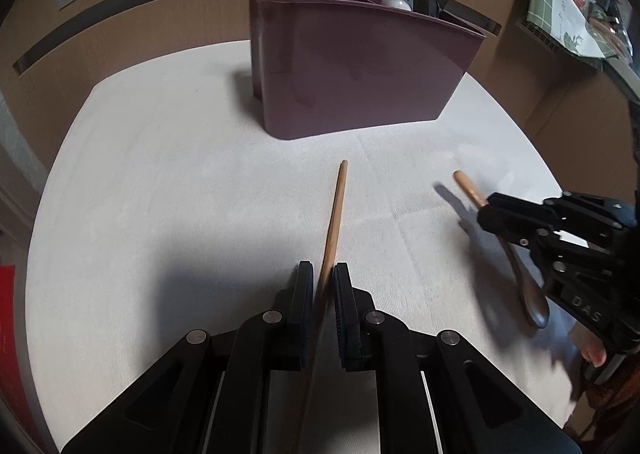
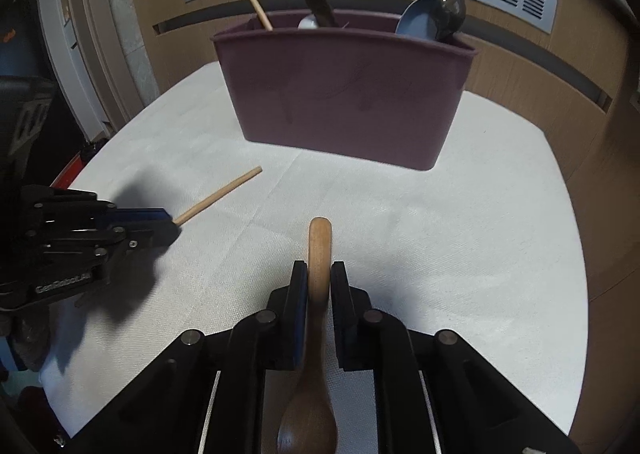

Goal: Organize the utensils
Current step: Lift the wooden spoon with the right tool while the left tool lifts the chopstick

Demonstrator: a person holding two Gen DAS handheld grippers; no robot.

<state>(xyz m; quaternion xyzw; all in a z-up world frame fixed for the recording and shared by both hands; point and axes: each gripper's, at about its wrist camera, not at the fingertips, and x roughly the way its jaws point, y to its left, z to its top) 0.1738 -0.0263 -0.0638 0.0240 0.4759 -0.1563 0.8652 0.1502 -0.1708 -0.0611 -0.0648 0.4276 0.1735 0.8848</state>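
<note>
Your left gripper is clamped on a chopstick, its tip pointing toward the purple holder. Your right gripper pinches the wooden spoon by its handle, bowl trailing behind, so both should drop in handle-first beside the other chopstick already standing there.

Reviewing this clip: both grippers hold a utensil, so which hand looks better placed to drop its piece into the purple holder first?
Probably the right gripper. It grips the wooden spoon with the handle aimed almost straight at the purple holder. The left gripper, holding a chopstick, faces the holder's end at an angle.
</note>
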